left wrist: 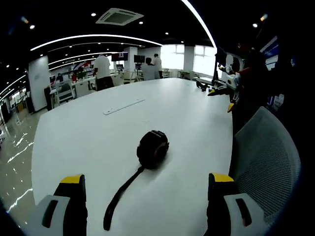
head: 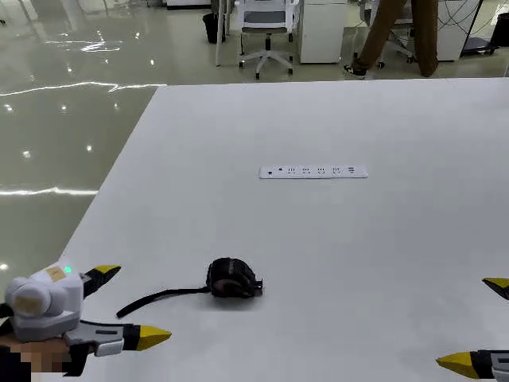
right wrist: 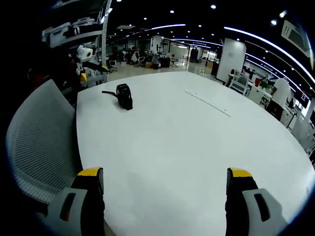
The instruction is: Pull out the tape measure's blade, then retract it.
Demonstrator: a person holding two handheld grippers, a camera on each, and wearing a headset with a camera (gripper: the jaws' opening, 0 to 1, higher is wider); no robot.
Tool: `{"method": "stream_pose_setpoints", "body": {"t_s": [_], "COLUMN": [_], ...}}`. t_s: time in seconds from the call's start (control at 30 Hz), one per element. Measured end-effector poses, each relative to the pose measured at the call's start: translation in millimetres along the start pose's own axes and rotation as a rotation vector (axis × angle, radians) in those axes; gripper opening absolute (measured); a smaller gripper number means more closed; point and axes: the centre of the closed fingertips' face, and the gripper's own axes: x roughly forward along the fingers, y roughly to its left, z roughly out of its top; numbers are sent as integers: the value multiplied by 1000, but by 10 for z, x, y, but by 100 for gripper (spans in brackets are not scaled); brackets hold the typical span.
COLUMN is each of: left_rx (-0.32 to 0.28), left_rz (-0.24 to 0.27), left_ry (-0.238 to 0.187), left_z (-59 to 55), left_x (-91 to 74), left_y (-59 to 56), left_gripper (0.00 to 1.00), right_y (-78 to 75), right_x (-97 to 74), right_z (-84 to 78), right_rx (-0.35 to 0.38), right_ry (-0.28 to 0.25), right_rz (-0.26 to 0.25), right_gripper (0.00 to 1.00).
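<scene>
Gaping wide and empty, the left tool (head: 137, 303) and right tool (head: 464, 321) flank the tape measure (head: 232, 278) on the table (head: 358, 255).

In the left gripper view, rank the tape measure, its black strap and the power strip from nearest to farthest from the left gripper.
1. The black strap, lying just ahead of the left gripper and trailing back toward its left jaw.
2. The tape measure, straight ahead at the strap's far end.
3. The power strip, well beyond the tape measure and slightly left of centre.

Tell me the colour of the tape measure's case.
The tape measure is black; the left gripper view shows it best.
</scene>
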Motion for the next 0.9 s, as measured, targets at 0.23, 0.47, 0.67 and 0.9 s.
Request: {"method": "stream_pose_setpoints", "body": {"t_s": [0.23, 0.47, 0.67, 0.9], "left_rx": [187, 377, 511, 524], "left_rz": [-115, -244, -323, -343], "left_ry": [112, 286, 349, 376], "left_z": [213, 145, 164, 241], "left_x": [556, 1050, 1346, 1440], "left_y": [23, -78, -195, -187], "left_gripper": [98, 86, 73, 60], "right_y": [107, 225, 382, 628], "right_x": [394, 879, 1315, 1746], "right_z": [299, 597, 811, 954], "right_rx": [-64, -161, -207, -277], "right_ry": [5, 12, 26, 59], "right_rz": [97, 205, 279, 366], "right_gripper": [100, 100, 100, 100]}}
